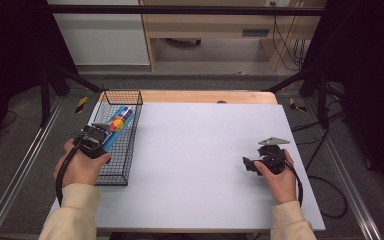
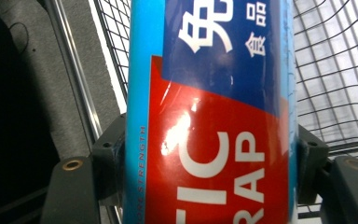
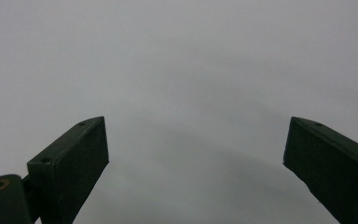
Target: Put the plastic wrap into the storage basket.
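A long blue box with a red and dark blue label (image 1: 116, 127) hangs slanted over the black wire basket (image 1: 125, 170) at the table's left edge. My left gripper (image 1: 99, 137) is shut on the box's near end; in the left gripper view the box (image 2: 209, 116) runs up between both jaws, which press on its sides. My right gripper (image 1: 247, 165) rests low over the white table at the right, held by a hand, jaws wide apart. In the right gripper view the gap between its fingertips (image 3: 196, 149) holds nothing, with bare white surface behind.
The white tabletop (image 1: 200, 150) spreads between the two hands. Past its far edge are a wooden strip (image 1: 205, 96), a grey floor and black frame legs. Metal rails (image 1: 15, 175) run along the left side. Cables lie on the floor at right.
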